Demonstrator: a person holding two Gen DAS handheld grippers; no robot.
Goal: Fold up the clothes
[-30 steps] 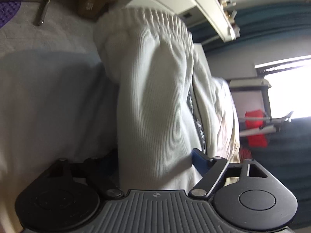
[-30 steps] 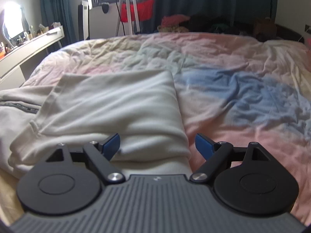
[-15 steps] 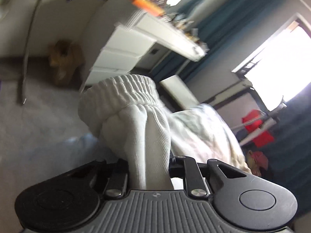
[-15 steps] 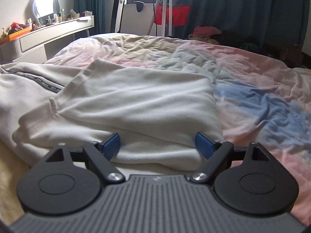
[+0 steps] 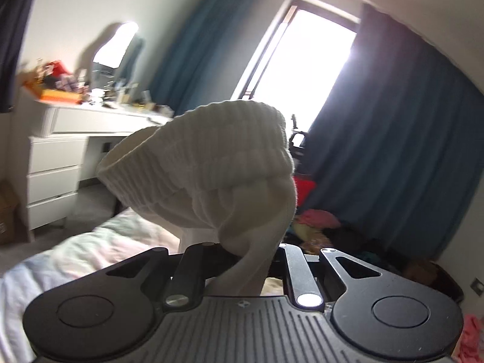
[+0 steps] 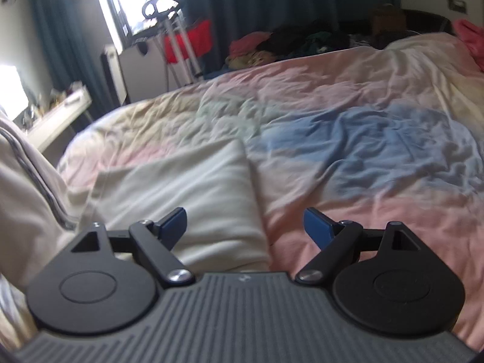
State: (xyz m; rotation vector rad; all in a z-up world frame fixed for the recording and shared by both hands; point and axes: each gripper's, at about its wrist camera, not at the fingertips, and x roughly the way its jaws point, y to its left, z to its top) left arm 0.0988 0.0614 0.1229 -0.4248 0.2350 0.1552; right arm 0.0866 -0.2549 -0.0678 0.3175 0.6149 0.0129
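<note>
Left tool [image 5: 252, 252]: fingers pulled in tight, pinching a white ribbed garment [image 5: 211, 169] by the fabric just below its elastic cuff. Cuff end bunches up above the tool, lifted in the air, blocks most of the view. Behind it: white dresser [image 5: 60, 154] with clutter on top, blue curtains [image 5: 402, 157], bright window [image 5: 302, 63]. Corner of the bed [image 5: 90, 251] visible low left

Right tool [image 6: 245, 227]: fingers spread wide, nothing between them, hovering low over the bed [image 6: 348, 139]. Bedspread is crumpled, pink/blue/yellow patches. Folded white part of the garment [image 6: 187, 199] lies flat on the bed right in front of the tool, mostly behind the left finger, not touching either blue pad [image 6: 317, 227] as far as I can tell. At far left a cream fabric with a dark stripe [image 6: 27, 181] rises close to the camera; can't tell if same piece of clothing. Pile of clothes [image 6: 284, 45] past the far edge of the bed, picture a bit blurred
</note>
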